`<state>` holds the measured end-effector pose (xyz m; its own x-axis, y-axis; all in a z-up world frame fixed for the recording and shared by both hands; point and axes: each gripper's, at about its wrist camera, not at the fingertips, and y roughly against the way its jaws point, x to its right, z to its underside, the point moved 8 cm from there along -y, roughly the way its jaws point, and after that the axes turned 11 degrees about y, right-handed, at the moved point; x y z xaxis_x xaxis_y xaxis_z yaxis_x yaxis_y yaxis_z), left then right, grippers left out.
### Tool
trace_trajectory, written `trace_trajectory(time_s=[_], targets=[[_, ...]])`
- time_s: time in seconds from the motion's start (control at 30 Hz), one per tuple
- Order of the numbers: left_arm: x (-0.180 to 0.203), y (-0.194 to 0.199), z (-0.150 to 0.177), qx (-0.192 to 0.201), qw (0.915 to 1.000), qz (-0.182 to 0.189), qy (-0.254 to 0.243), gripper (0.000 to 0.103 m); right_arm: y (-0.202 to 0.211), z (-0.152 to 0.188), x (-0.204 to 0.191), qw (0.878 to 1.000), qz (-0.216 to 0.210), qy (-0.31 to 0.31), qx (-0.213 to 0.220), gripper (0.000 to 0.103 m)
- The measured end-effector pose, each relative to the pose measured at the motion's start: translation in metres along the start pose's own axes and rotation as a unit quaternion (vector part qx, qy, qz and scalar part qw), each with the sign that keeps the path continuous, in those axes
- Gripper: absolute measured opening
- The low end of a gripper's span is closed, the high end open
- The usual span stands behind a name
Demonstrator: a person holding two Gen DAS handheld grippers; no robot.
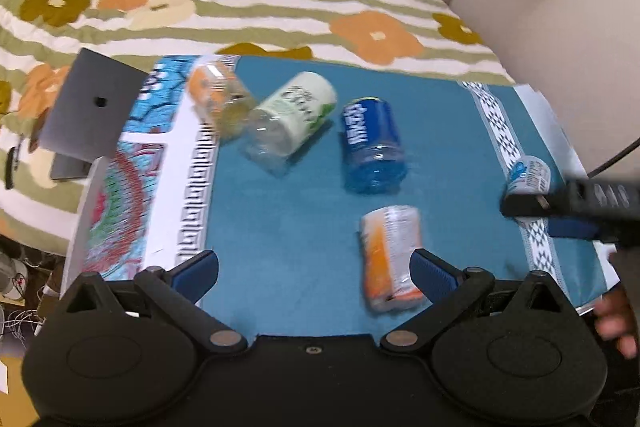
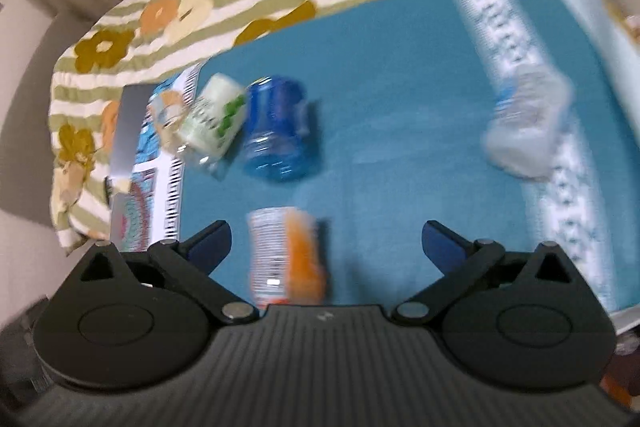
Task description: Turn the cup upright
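From the left wrist camera, my left gripper (image 1: 314, 273) hung with its jaws spread wide and nothing between them above the teal cloth (image 1: 288, 211), where five cut-down plastic bottle cups lay on their sides. The orange-labelled cup (image 1: 390, 255) lay nearest, just ahead of my right-hand blue pad, the blue cup (image 1: 372, 147) sat mid-cloth beyond it, and the green-and-white cup (image 1: 294, 119) touched another orange cup (image 1: 220, 99) by the patterned border. The right gripper (image 1: 568, 207) reached in from the right edge, close to a clear cup with a pale blue label (image 1: 528, 175); in this view I could not tell whether it was touching it. Part of a hand (image 1: 616, 319) showed at the lower right. From the right wrist camera, heavily blurred, my right gripper (image 2: 326, 247) stood wide apart and held nothing, with the clear cup (image 2: 528, 131) well ahead and to the right on the white woven band (image 2: 576, 187), not between the fingers. The orange cup (image 2: 286, 255) lay close under the gripper body. I judged these cups light, thin-walled and easily crushed, slick on the label wrap, and likely to roll on cloth; I would have taken one across its mid-body with gentle pressure, then rotated it onto its closed base.
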<state>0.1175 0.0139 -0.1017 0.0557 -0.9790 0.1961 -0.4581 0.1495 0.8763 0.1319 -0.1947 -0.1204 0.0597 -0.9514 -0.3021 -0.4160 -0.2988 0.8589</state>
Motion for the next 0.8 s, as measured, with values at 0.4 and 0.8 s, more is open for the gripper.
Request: trace_trajectory(time_s=[0.4, 0.8], targets=[[0.065, -0.083, -0.02, -0.117, 0.9924, -0.04, -0.003, 0.093, 0.017, 0.03, 0.071, 0.994, 0.07, 0.082, 0.027, 0.103], [0.07, -0.132, -0.007, -0.178, 0.9798, -0.092, 0.005, 0.084, -0.006, 0.041, 0.102, 0.995, 0.043, 0.085, 0.017, 0.103]])
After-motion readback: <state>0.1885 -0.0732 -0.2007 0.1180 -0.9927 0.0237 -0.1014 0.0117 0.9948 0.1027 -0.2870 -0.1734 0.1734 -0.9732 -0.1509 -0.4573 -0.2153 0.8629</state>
